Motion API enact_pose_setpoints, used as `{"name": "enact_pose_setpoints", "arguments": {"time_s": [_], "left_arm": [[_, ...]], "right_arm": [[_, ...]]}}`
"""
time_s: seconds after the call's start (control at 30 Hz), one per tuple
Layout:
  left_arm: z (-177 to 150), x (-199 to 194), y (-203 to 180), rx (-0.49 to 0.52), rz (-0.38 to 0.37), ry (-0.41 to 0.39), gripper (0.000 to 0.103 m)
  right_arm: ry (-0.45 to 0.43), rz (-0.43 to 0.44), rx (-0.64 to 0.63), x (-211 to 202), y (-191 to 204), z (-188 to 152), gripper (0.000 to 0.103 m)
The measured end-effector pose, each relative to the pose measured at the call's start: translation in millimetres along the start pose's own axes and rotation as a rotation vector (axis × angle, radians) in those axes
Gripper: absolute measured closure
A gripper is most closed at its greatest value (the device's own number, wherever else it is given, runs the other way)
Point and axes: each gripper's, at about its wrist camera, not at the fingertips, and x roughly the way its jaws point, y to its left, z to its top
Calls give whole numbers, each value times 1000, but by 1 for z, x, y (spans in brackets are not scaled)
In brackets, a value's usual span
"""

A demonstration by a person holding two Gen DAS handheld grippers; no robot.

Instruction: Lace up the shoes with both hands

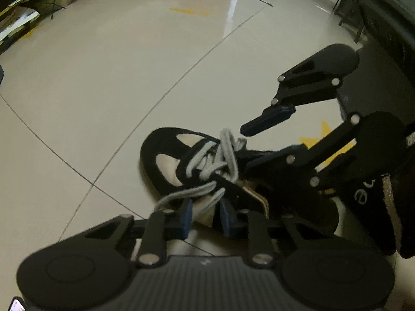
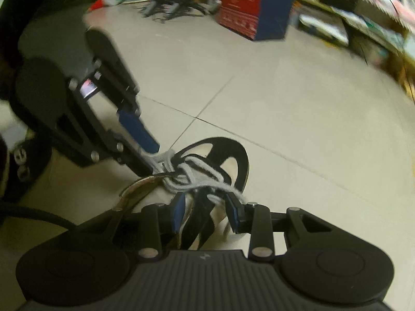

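A black-and-cream shoe (image 1: 179, 163) is seen lying on the tiled floor (image 1: 129, 83), well away from shelves & boxes at the room edges. Its long axis runs away from both cameras, toe at the far end. The grey lace (image 1: 223, 153) is bunched in a loose tangle over the tongue. The left tongs (image 1: 205, 215) are held part open w/ a lace strand passing btwn the pads; whether it's actually touched can't be told. The right tongs (image 2: 207, 210) are likewise part open, a strand draped across the gap, nothing pinched. Both are set at the heel end, approx. equally near. The lace lies just ahead of each, so the coming pinch is judged to turn on closing fwd along the shoe
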Motion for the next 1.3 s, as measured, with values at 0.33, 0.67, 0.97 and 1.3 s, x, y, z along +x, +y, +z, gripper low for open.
{"name": "enact_pose_setpoints", "arguments": {"time_s": [0.33, 0.67, 0.97, 1.3], "left_arm": [[-15, 10, -14, -46, 96, 22, 101], [-50, 21, 6, -167, 150, 146, 103], [-45, 8, 9, -189, 77, 45, 80], [-13, 18, -3, -79, 59, -30, 81]], "right_arm": [[55, 43, 179, 7, -12, -11, 66], [63, 42, 182, 7, -13, -14, 66], [77, 42, 170, 8, -11, -13, 66], [89, 31, 153, 13, -8, -12, 66]]}}
